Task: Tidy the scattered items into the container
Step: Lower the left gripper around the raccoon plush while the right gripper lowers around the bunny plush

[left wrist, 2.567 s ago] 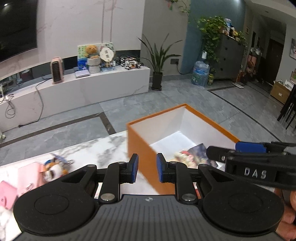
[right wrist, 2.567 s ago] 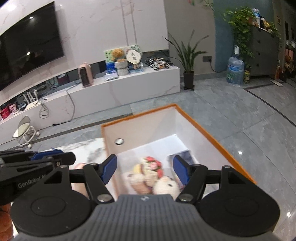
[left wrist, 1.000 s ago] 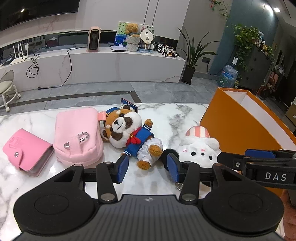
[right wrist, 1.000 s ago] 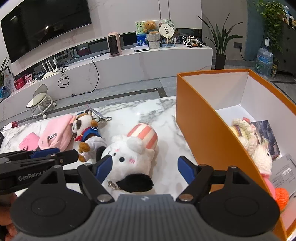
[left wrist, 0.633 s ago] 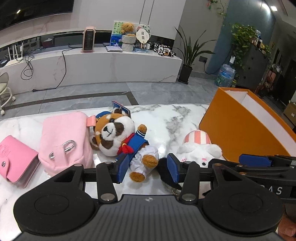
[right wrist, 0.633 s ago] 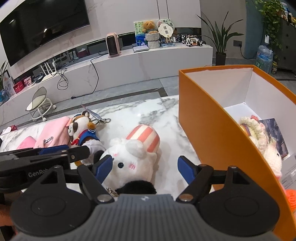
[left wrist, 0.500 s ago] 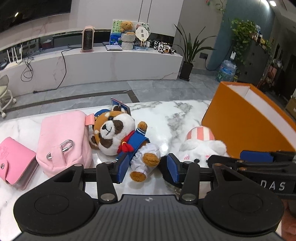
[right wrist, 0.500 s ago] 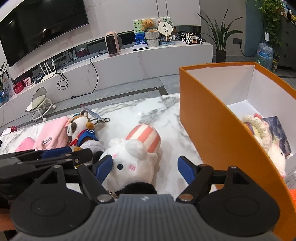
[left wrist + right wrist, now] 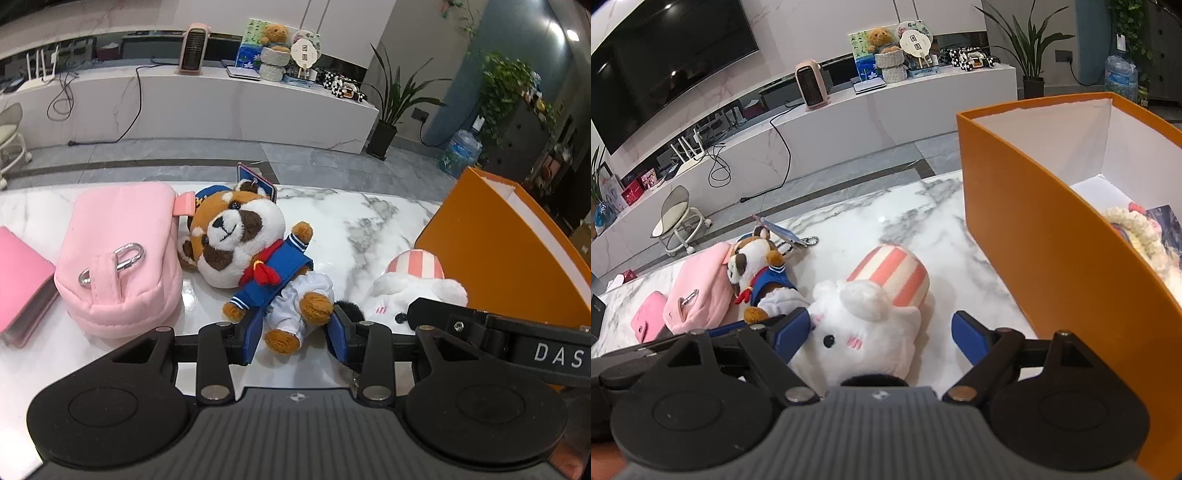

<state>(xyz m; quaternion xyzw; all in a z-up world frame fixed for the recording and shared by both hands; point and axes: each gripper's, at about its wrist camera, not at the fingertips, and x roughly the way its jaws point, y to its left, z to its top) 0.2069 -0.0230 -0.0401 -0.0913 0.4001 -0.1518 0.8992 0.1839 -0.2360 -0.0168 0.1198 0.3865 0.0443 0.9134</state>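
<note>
Two soft toys lie on the marble table [image 9: 362, 221] just left of the orange box [image 9: 1034, 229], which stands open and already has a crocheted doll [image 9: 1137, 229] in it. The sailor-suited red panda plush [image 9: 255, 258] lies on its back, farther from the box, and the left gripper [image 9: 295, 332] is closing around its legs; the pads look about to touch but not yet pressing. The white plush with the striped hat [image 9: 871, 317] lies nearer the box, and the right gripper [image 9: 882, 332] straddles its head with jaws opening wide, nothing held.

Both toys look light, squashy and unbreakable. I'd judge the panda's legs a floppy hold, its torso a firmer one; the white plush wants a squeeze across its head.

Left of the panda, farther still from the box, sit a pink pouch [image 9: 118, 254] and pink card wallet [image 9: 18, 280]. The tabletop looks glossy and slick. Beyond it is grey tiled floor and a long white TV bench [image 9: 886, 118].
</note>
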